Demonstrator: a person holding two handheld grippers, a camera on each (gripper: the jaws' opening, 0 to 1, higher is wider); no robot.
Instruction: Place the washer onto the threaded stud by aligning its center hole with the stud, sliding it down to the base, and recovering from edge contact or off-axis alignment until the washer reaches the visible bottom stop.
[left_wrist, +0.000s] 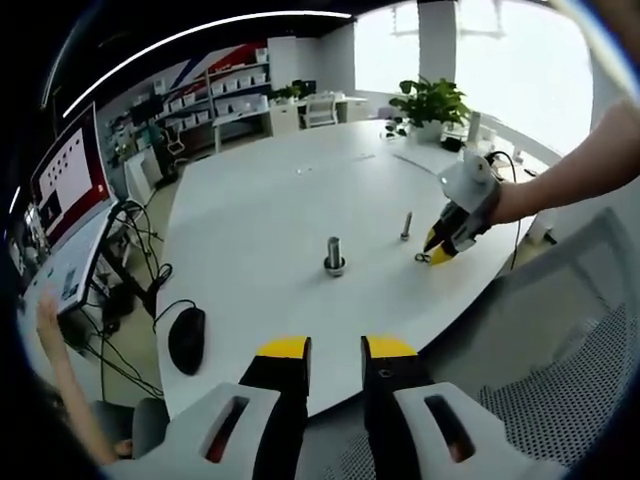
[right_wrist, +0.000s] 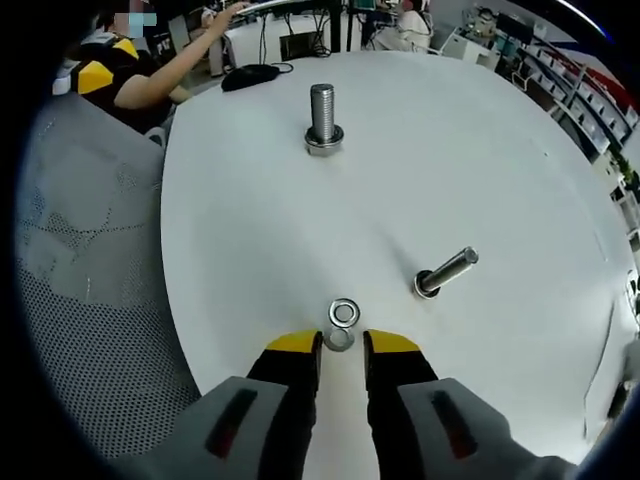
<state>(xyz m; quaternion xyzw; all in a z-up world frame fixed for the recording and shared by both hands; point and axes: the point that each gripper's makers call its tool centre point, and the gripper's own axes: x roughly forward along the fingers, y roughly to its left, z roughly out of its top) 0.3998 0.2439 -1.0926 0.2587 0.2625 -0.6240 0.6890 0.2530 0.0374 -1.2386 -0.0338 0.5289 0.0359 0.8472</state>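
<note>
In the right gripper view the right claw (right_wrist: 342, 350) sits low over the white counter (right_wrist: 500, 150), its yellow-tipped jaws a narrow gap apart, and a washer (right_wrist: 339, 339) lies right in that gap at the tips; whether the pads already bite on it or merely flank it cannot be told. Just beyond the tips a second washer (right_wrist: 344, 312) lies flat on the counter, touching or nearly touching the first. So the task's thing is dead ahead of this claw and at its very tips, with no sideways reach needed. Farther out and to the right a smaller stud (right_wrist: 446, 271) stands on its base, appearing tilted in the fisheye picture. Straight ahead and well beyond it stands the larger threaded stud (right_wrist: 322, 118), upright on a collar at its foot, its long axis rising square from the counter. The coming move likely turns on that: the washer lies flat, hole axis vertical, already parallel to either stud's axis, so it needs lifting, carrying forward and lowering level. In the left gripper view the left claw (left_wrist: 336, 360) hangs back at the near edge of the counter, jaws apart and empty, well away from everything. From there the large stud (left_wrist: 334, 256) stands mid-counter, the small stud (left_wrist: 406, 226) behind it, and the right claw (left_wrist: 440, 250) lies beyond, down at the washers. The right claw is plainly the nearer one.
</note>
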